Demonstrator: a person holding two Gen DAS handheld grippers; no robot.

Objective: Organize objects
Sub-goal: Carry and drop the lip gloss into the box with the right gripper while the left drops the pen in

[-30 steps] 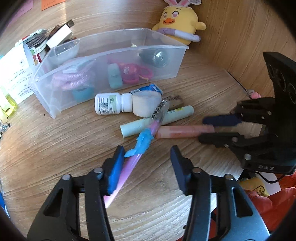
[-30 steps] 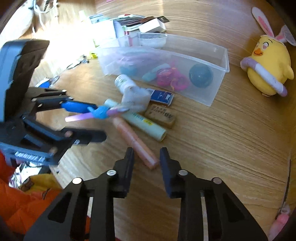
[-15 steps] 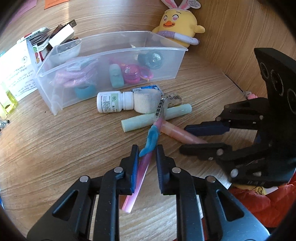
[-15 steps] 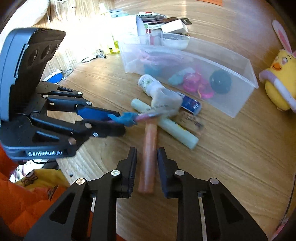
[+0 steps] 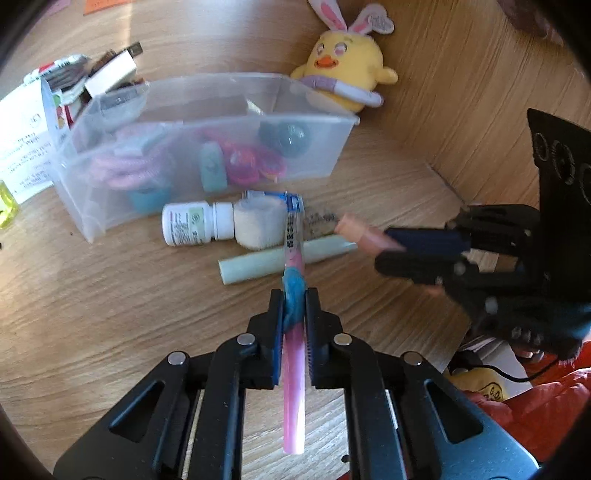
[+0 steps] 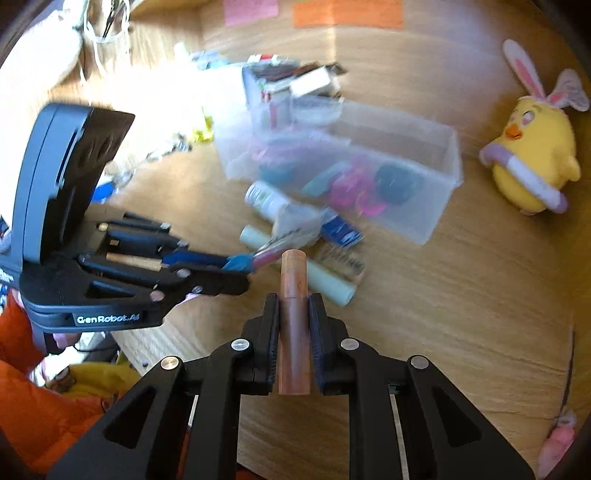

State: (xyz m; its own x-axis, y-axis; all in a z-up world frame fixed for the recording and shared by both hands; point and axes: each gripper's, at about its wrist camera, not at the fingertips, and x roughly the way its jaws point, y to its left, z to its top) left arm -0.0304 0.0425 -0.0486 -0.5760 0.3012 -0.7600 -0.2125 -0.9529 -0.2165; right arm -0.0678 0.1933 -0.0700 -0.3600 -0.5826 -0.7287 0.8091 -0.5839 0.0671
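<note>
A home desk: wooden top [image 5: 110, 280], plush chick [image 5: 349, 70], clear bin [image 5: 303, 125] of trinkets, sticky notes [image 6: 347, 13].

The table [image 5: 110, 288] is wood-grained with a low sheen. The bin [image 5: 325, 147] is clear, slightly frosted plastic. The chick toy [image 5: 351, 70] is fuzzy yellow plush. The left gripper [image 5: 294, 314] is matt black plastic with bright metal pins; its pink toothbrush [image 5: 293, 387] is smooth translucent plastic. The bandage roll [image 5: 258, 229] looks like coarse woven cloth
</note>
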